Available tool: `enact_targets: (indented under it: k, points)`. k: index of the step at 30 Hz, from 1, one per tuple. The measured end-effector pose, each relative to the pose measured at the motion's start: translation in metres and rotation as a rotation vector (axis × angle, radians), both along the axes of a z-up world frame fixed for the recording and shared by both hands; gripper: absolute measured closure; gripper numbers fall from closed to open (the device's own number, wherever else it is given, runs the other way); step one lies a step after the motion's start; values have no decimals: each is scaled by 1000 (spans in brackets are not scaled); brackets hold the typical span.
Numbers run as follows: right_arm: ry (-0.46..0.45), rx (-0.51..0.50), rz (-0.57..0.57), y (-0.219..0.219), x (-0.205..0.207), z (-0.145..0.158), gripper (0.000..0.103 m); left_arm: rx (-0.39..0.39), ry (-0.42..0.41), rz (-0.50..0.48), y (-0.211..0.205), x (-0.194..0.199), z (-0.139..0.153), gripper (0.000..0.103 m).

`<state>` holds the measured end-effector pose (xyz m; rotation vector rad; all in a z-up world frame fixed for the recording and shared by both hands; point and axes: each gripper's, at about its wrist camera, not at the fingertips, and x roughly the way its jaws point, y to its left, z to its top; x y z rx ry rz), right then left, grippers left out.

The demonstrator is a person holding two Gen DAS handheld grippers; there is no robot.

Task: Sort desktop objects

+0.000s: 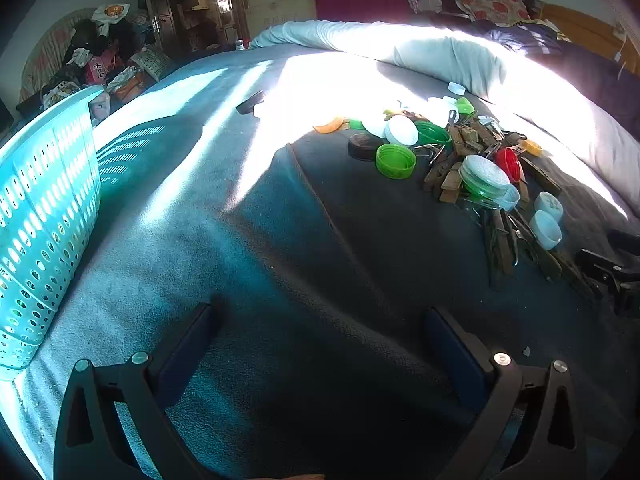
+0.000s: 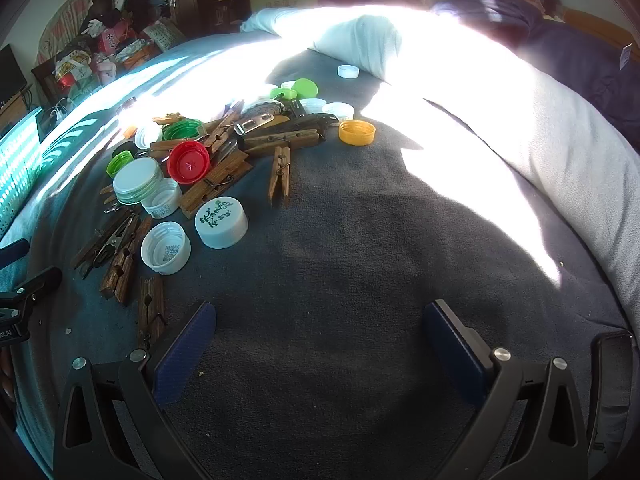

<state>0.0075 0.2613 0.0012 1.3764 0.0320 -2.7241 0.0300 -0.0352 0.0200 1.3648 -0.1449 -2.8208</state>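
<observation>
Caps and clothespins lie heaped on the bed's dark blanket, well right of the basket. Both the left gripper and right gripper hover over bare blanket, jaws wide and holding nothing.

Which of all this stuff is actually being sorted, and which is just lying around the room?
Being sorted:
bottle caps, such as the red cap and yellow cap
wooden clothespins
turquoise basket, probably the bin

Just lying about:
white pillow
clothes pile by the wall
rumpled bedding behind
</observation>
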Motion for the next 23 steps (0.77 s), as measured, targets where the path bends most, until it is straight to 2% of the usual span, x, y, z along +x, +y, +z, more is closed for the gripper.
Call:
enact_targets:
  k: [23]
  points:
    - [0,0,0,0,0,0,0,23,6,-5,-3,6,1,0]
